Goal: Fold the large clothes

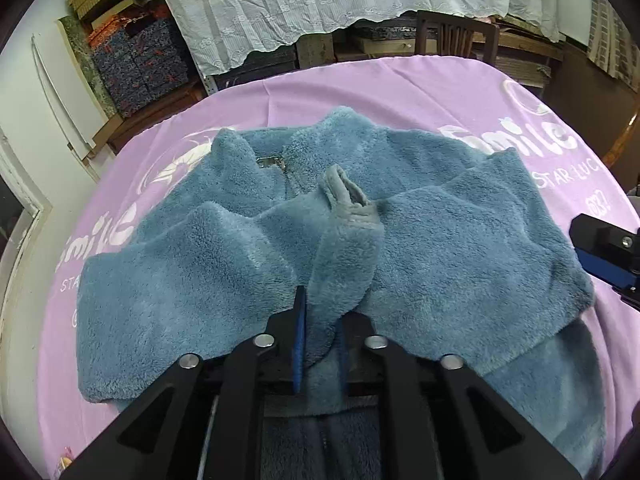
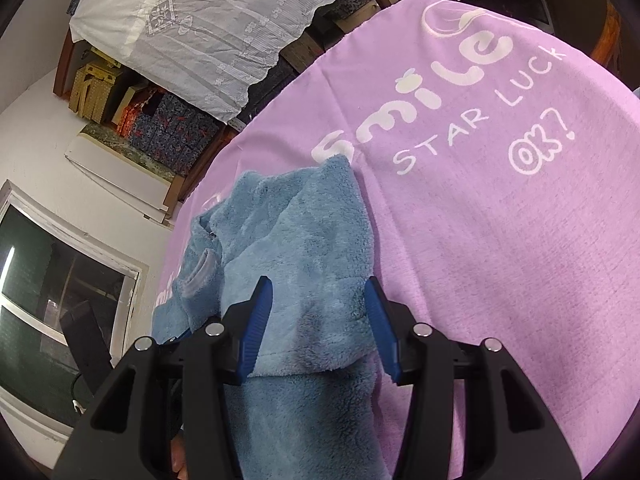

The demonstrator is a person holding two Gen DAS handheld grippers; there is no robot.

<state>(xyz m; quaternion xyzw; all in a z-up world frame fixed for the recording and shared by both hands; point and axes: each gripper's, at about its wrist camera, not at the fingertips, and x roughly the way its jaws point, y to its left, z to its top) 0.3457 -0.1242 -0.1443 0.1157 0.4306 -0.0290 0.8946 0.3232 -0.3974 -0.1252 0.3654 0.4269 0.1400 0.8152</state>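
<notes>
two grippers sit low at the near edge of the blue fleece jacket (image 1: 248, 248), which lies spread on the purple cloth (image 1: 400, 88) covering the table. your left gripper (image 1: 320, 336) points down at the middle of the garment. a sleeve (image 1: 348, 248) has been laid across the front, its grey cuff (image 1: 352, 204) ending just below the zipper pull (image 1: 272, 163) at the collar. the near part of that sleeve runs straight into the gap between your left jaws, which stand only a little apart; the blue pads sit against the fleece on either side, but you cannot tell from this view whether they still pinch it or merely flank it.

your right gripper (image 2: 320, 320) is about half open over the right-hand side of the jacket. its two blue pads (image 2: 256, 328) straddle the folded edge of the garment, with fleece passing under and between them, yet the fabric lies flat and the pads do not press on it. from the left camera the tip of that right gripper shows at the far right edge, beside the jacket's side.

white lettering on the purple cloth (image 2: 460, 92) reads "smile star luck ok?" beyond the jacket's shoulder. a white lace curtain (image 1: 320, 0) hangs behind the table.
</notes>
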